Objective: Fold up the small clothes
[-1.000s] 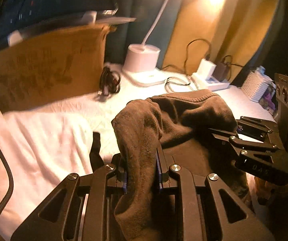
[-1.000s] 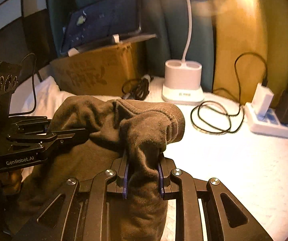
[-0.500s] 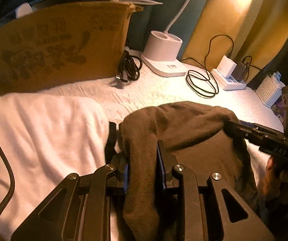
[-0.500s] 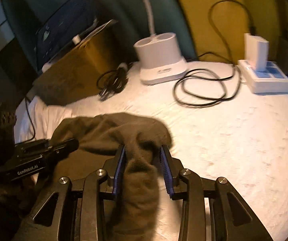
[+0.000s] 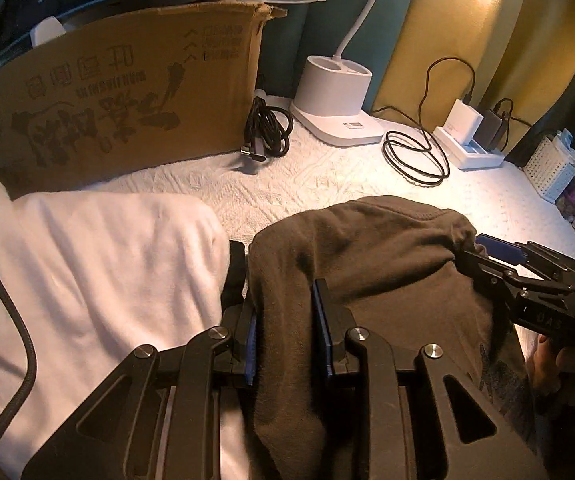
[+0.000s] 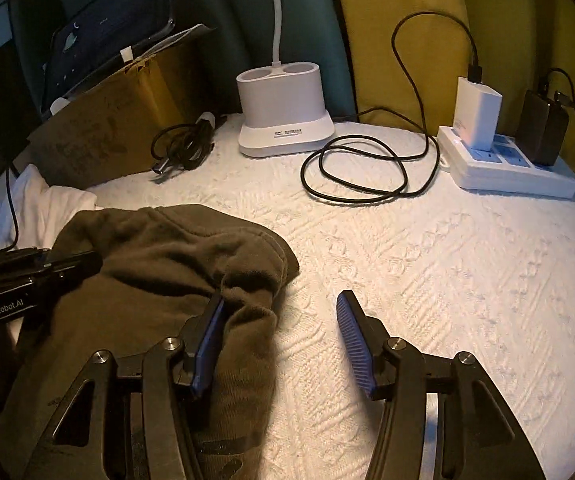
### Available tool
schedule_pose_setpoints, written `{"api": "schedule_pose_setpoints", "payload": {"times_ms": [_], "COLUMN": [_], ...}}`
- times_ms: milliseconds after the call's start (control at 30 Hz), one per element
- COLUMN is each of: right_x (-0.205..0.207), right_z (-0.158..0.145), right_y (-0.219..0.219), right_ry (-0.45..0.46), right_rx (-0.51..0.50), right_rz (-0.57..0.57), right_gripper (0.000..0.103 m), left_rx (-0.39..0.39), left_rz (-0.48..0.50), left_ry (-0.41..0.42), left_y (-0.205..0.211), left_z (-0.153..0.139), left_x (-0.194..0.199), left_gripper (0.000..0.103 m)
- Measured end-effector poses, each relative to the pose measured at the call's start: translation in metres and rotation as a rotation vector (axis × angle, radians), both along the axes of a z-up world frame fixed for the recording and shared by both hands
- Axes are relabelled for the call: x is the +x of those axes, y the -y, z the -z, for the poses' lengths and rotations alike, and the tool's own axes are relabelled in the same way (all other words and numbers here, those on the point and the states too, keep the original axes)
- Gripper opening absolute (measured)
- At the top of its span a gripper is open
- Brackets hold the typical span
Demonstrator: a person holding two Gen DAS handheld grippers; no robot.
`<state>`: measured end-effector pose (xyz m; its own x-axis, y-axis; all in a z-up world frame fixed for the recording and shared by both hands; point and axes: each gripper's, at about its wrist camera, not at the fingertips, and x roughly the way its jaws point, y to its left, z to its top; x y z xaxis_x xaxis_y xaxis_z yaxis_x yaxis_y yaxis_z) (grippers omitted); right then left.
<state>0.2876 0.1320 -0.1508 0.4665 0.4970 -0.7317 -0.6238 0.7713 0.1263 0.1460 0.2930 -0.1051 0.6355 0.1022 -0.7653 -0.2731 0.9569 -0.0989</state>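
Left tool (image 5: pixel 283 336) grips the brown garment (image 5: pixel 367 264), folded on the white cover in front of the lamp base (image 6: pixel 283 120); right tool (image 6: pixel 283 336), jaws just opening wide, has the garment's edge against its inner finger.

I have open bedcover (image 6: pixel 467 280) to my right, bare out to its right edge. Along the back edge stand the cardboard box (image 5: pixel 119 100), a bundled cable (image 5: pixel 267 132), the lamp base (image 6: pixel 283 116), a looped black cable (image 6: pixel 359 172) and the power strip (image 6: pixel 515 168). A white pillow (image 5: pixel 87 280) blocks the left side.
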Motion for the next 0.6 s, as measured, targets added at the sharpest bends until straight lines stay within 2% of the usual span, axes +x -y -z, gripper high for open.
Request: {"api": "schedule_pose_setpoints", "payload": {"times_ms": [233,333,467,600], "right_x": [-0.009,-0.012,-0.021,-0.030], "right_z": [-0.002,-0.007,-0.016,-0.020], "right_y": [0.010,0.015,0.021,0.028], "right_ry": [0.037,0.006,0.011,0.007], "right_rx": [-0.034,-0.063,-0.064,-0.052], "right_rz": [0.024,0.036,0.047,0.052], "right_gripper": [0.058,0.058,0.058,0.058], "left_rx": [0.050,0.041,-0.023,-0.020], "left_rz": [-0.066,-0.069,-0.043,-0.020], "left_ry": [0.014,0.021,0.056,0.068], "left_y": [-0.004,-0.002,0.008,0.030], "left_z": [-0.014,-0.019,-0.025,-0.028], "left_x": [-0.019,-0.031,-0.048,-0.061], "left_gripper": [0.025,0.025,0.025,0.025]}}
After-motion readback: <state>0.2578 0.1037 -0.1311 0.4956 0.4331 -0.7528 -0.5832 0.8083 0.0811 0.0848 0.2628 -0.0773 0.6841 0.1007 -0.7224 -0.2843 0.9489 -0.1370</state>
